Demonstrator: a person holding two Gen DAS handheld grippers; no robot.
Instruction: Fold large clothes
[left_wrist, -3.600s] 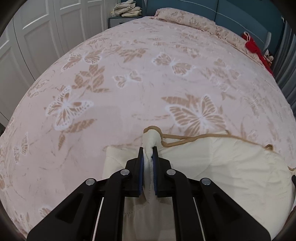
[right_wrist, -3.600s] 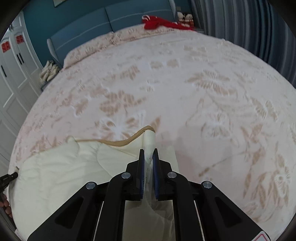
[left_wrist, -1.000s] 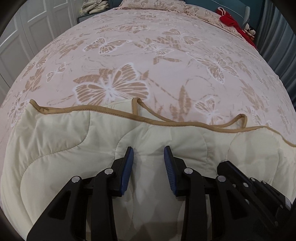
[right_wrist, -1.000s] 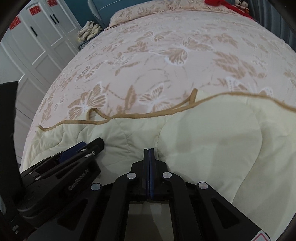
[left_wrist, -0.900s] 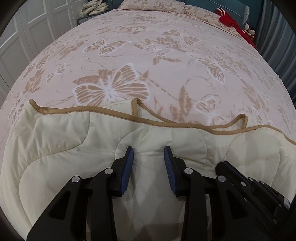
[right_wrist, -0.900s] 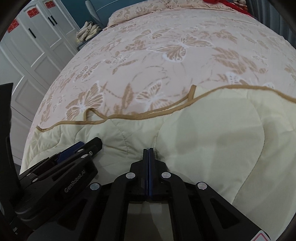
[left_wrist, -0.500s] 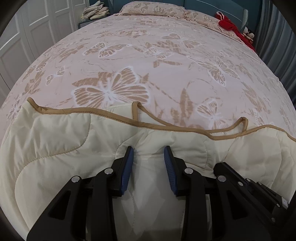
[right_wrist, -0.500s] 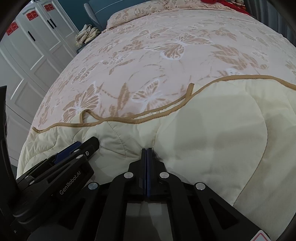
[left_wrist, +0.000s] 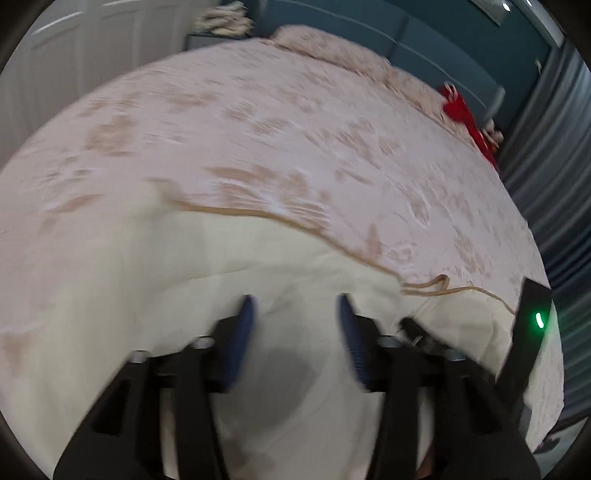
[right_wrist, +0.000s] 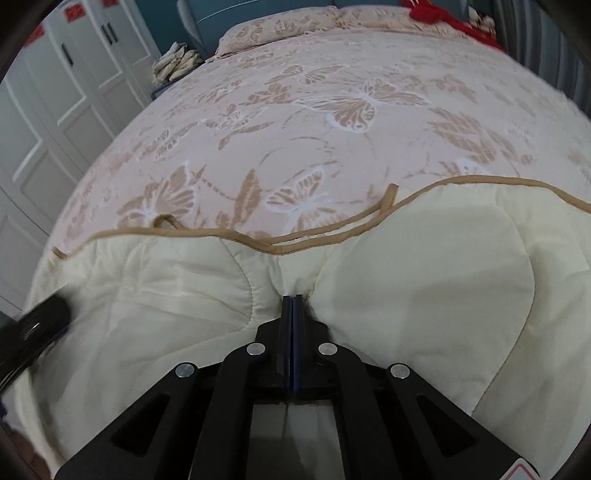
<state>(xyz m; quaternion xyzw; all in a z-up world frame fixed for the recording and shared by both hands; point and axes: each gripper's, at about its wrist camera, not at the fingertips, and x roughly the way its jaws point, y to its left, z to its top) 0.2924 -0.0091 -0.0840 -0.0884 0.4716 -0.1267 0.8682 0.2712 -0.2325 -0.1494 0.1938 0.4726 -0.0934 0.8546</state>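
Right gripper (right_wrist: 292, 301) pressed together, tips on cream quilt (right_wrist: 424, 295), likely pinning the fold. Left gripper (left_wrist: 295, 314) has just been opening, jaws spread, nothing pinched.

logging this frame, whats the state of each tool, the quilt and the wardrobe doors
left tool: open, jaws just widened, nothing pinched
right tool: shut, tips against the quilt
cream quilt: folded over, lying on the bed, tan edge wavy
wardrobe doors: closed

No text, label or number can be read anywhere here.
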